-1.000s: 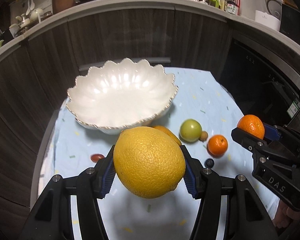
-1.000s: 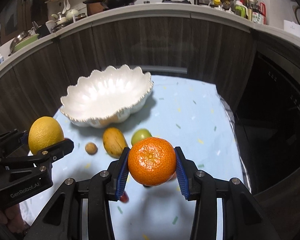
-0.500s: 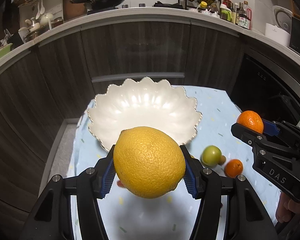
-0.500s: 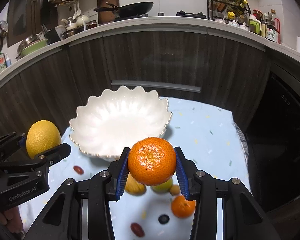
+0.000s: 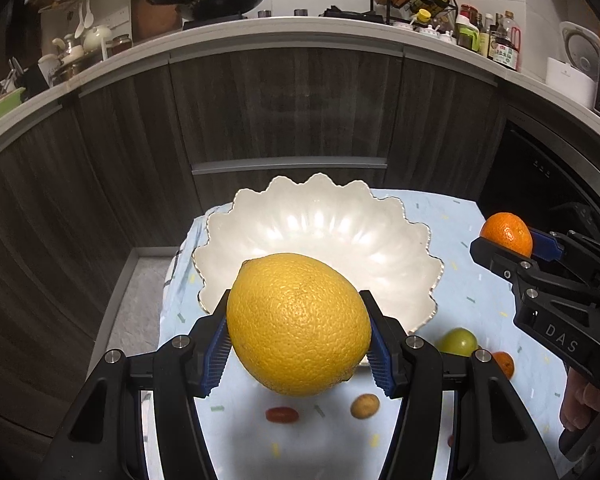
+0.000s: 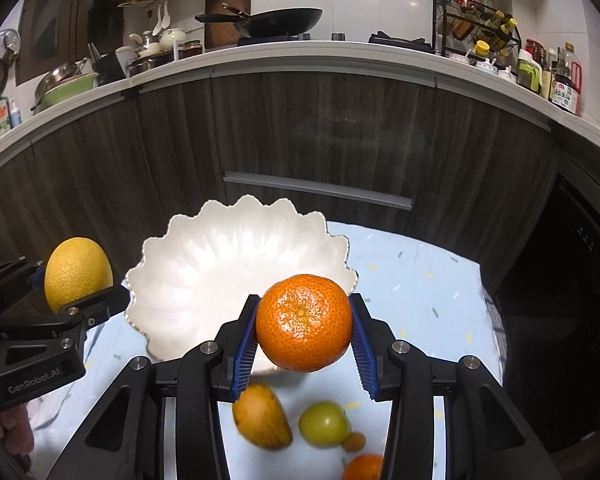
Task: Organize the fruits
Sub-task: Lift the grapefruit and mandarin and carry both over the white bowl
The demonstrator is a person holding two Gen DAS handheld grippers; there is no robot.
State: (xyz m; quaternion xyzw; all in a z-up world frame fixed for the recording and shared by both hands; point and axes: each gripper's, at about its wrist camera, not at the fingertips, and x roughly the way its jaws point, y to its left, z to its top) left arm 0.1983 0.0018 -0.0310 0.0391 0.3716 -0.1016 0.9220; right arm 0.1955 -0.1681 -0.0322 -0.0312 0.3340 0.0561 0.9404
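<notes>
My left gripper [image 5: 298, 336] is shut on a big yellow lemon [image 5: 299, 324], held in the air just before the near rim of the white scalloped bowl [image 5: 320, 224]. My right gripper [image 6: 303, 338] is shut on an orange mandarin [image 6: 303, 322], also lifted, near the bowl's [image 6: 204, 264] right front edge. In the left wrist view the right gripper [image 5: 508, 240] shows at the right with the mandarin [image 5: 507, 236]. The right wrist view has the left gripper [image 6: 74, 280] with the lemon [image 6: 78, 272] at its left side. Nothing lies in the bowl.
On the pale blue cloth [image 6: 412, 292] lie a yellow-orange mango [image 6: 262, 416], a green fruit [image 6: 324, 422], a second mandarin [image 6: 364, 466], a small brown fruit [image 5: 365, 406] and a red cherry tomato [image 5: 282, 415]. Dark cabinet fronts [image 5: 292, 112] rise just behind the table.
Both grippers have carried their fruit forward and slightly up toward the bowl, which now sits lower and closer in both views. The loose fruits have slid toward the bottom of the frames.
</notes>
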